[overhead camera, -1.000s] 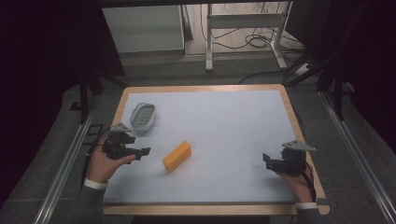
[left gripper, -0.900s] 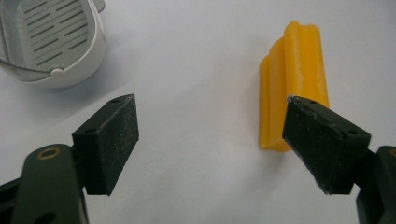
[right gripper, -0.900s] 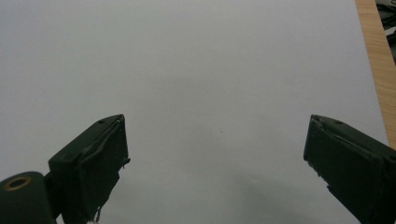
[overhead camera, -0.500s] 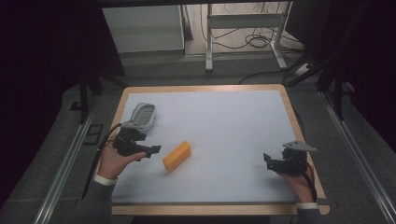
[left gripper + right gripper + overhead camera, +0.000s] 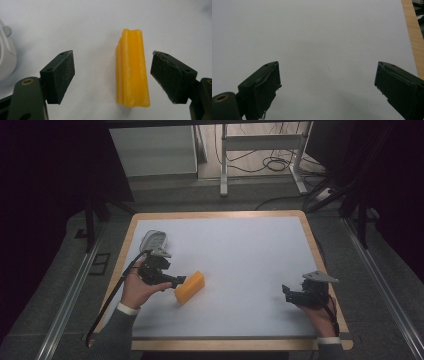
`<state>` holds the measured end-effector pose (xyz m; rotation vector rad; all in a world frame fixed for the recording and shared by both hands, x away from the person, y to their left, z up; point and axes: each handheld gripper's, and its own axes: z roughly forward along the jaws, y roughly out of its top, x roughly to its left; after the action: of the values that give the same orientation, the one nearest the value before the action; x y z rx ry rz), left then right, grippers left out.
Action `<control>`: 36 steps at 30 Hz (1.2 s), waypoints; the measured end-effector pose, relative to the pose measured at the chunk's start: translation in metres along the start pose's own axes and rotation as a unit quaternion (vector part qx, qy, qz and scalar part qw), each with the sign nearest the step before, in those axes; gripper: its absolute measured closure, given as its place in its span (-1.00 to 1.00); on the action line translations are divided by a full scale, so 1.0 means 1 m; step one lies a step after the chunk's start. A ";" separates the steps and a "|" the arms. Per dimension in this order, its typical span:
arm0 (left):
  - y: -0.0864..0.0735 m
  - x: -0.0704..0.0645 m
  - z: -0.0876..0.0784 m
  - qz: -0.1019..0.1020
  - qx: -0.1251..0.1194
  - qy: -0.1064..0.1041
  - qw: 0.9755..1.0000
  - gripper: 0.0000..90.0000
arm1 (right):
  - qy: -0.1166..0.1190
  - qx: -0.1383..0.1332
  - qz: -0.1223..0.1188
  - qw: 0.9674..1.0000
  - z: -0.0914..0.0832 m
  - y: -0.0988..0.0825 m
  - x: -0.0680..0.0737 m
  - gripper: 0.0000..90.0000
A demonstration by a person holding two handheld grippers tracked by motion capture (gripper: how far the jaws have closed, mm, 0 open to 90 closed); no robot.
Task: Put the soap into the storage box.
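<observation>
White plastic, one rounded device (image 5: 152,240), is lying at the upper left of the table (image 5: 240,245) in the high view, just above the left gripper (image 5: 179,281). That gripper is hovering low at the left of the frame, its jaws spread wide and straddling the near end of the single yellow block (image 5: 132,72) without touching it; in the left gripper view the block is sitting right of centre, closer to the right-hand pad. In the high view the block (image 5: 190,287) is lying left of centre on the white surface. It looks light and stiff, with grooved, somewhat waxy long faces, so it may be slippery; taking it across those long sides near the middle seems safest. At the far right, the one right gripper (image 5: 289,292) is resting near the table's edge, jaws wide apart over bare surface.
</observation>
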<state>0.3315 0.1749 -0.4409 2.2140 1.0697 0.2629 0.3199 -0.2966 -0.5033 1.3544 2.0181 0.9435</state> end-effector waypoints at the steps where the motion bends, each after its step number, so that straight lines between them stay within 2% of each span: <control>1: 0.001 -0.001 0.002 0.001 0.002 0.001 1.000 -0.56 | -0.001 -0.001 -0.001 1.000 0.000 0.000 0.000 -0.86; 4: 0.004 -0.004 0.008 0.009 0.012 0.018 1.000 -0.56 | -0.001 0.001 0.000 1.000 0.000 0.000 0.000 -0.86; 17: 0.011 -0.016 0.038 0.016 0.044 -0.006 0.999 -0.55 | -0.001 0.006 -0.002 1.000 0.002 -0.001 0.001 -0.86; 26: 0.007 -0.020 0.054 0.021 0.067 -0.005 0.998 -0.49 | -0.004 0.006 -0.003 1.000 0.002 -0.001 0.000 -0.86; 32: 0.000 -0.020 0.061 0.017 0.073 -0.001 0.997 -0.39 | -0.004 0.006 0.000 1.000 0.001 -0.002 -0.002 -0.86; 36: -0.002 -0.023 0.065 0.024 0.081 0.001 0.996 -0.22 | -0.005 0.006 -0.002 1.000 0.002 -0.002 -0.001 -0.86</control>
<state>0.3440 0.1281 -0.4898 2.3877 1.0728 0.2058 0.3212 -0.2975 -0.5061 1.3576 2.0224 0.9226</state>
